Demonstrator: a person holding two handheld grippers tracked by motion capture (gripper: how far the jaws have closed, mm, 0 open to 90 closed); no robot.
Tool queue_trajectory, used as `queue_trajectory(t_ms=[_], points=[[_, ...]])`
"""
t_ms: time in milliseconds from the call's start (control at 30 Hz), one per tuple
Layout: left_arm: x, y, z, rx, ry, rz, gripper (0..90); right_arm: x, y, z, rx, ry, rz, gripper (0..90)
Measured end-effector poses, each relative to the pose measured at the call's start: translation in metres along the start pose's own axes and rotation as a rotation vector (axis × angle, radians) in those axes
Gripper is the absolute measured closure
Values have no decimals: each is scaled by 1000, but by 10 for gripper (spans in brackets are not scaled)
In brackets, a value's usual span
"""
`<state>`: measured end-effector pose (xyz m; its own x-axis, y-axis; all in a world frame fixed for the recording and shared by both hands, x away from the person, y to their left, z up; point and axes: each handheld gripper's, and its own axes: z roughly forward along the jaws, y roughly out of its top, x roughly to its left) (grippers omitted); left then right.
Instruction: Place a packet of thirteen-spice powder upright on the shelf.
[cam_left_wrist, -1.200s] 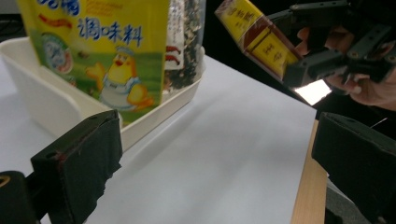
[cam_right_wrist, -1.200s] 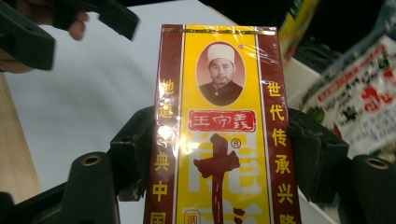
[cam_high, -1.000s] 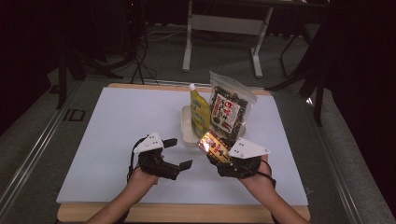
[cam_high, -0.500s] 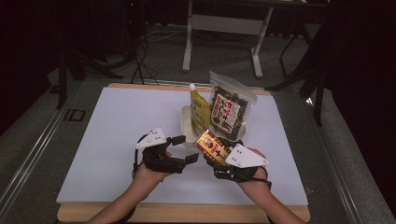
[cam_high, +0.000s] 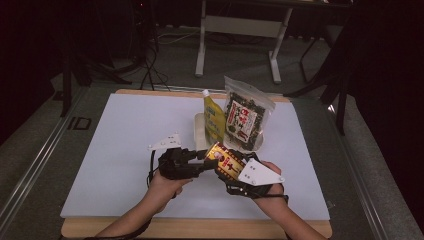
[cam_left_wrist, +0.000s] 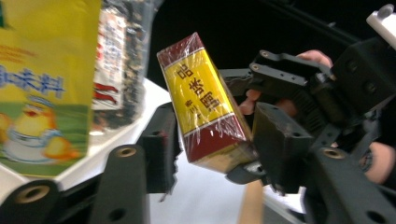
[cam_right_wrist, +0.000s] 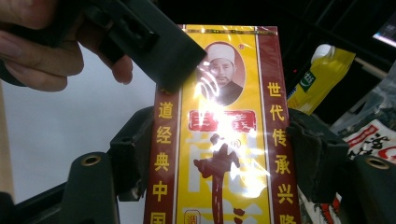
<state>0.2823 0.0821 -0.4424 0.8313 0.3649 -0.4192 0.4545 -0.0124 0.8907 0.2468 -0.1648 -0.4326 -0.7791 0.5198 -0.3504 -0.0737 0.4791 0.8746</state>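
One shiny cellophane-wrapped yellow-and-maroon box (cam_high: 225, 159) sits up off the table, clamped by its long sides in the right gripper (cam_right_wrist: 219, 158), while the left gripper (cam_high: 192, 161) has just been closing on its top end, one pad already touching. Behind it are two bags, a yellow spout pouch (cam_high: 213, 116) and a clear crinkly seaweed bag (cam_high: 244, 119), leaning together on one flat white tabletop (cam_high: 115, 145) with a wood edge. The room around is dark, with grey floor.

We see the box (cam_high: 225, 160) raised over the near middle of the table (cam_high: 115, 150), between the left gripper (cam_high: 200, 159) on its left and the right gripper (cam_high: 235, 172) on its right. The right gripper's jaws clamp its two long sides, while the left gripper's jaws, which have just been closing, stand on either side of its far end. Behind the box, toward the far edge of the table, the tray (cam_high: 199, 132) bears the squeeze pouch (cam_high: 214, 117), and the seaweed bag (cam_high: 245, 120) stands just right of that pouch
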Motion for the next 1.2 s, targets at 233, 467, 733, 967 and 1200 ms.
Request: queue_trajectory(t_ms=[233,467,733,967,1200], points=[[5,0,-1,-15,-41,-97,606,5,0,1,0,-28,-38,318],[1,3,-2,-26,-26,-129,668,9,-1,6,3,-65,-60,293],[-10,13,-7,-10,64,-38,675,5,0,7,20,-59,-30,184],[-20,17,-5,36,169,41,677,-3,-8,9,66,-41,45,127],[-20,23,-5,12,181,28,677,-11,-16,9,103,-38,104,105]])
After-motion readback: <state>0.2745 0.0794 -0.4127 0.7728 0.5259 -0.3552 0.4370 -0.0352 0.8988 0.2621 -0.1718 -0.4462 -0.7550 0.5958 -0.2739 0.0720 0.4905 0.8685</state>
